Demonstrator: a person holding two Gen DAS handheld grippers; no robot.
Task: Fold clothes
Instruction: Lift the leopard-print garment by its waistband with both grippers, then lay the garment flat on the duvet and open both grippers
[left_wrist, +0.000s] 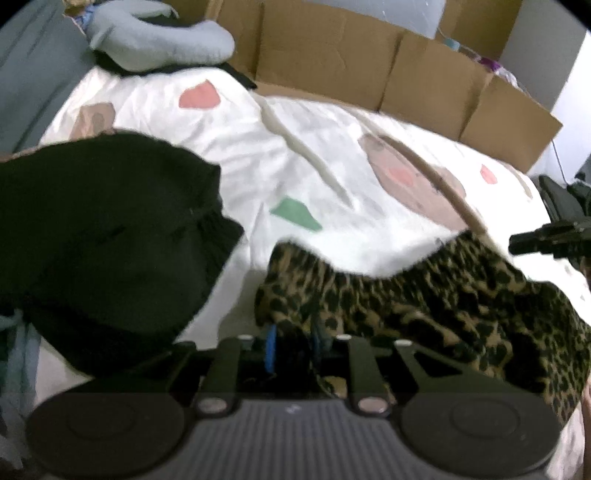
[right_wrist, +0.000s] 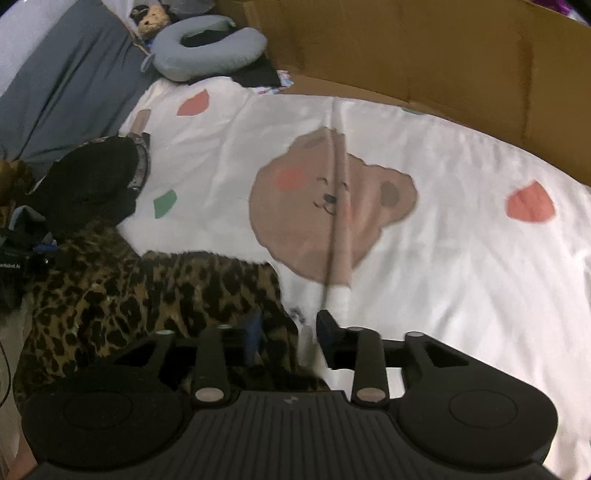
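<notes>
both grippers clamp the leopard garment (right_wrist: 147, 280): left gripper (left_wrist: 291, 343) and right gripper (right_wrist: 288, 332) each pinch an edge. it hangs bunched between them, unfolded; black clothes (left_wrist: 103, 229) heaped left of left gripper.

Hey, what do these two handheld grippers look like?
Both the left gripper and right gripper are matte black: a ribbed centre, round discs on either side, silver-capped pivot arms, and blue-padded fingers. White lettering marks the left one's side.

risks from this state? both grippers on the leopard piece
1. The right gripper looks to have pinched the white bedsheet along with the leopard-print garment; lifting may drag the sheet.
2. The black garment lies close beside it and could snag during a fold.
3. The left gripper holds bunched cloth, so the fold may go uneven.
</notes>
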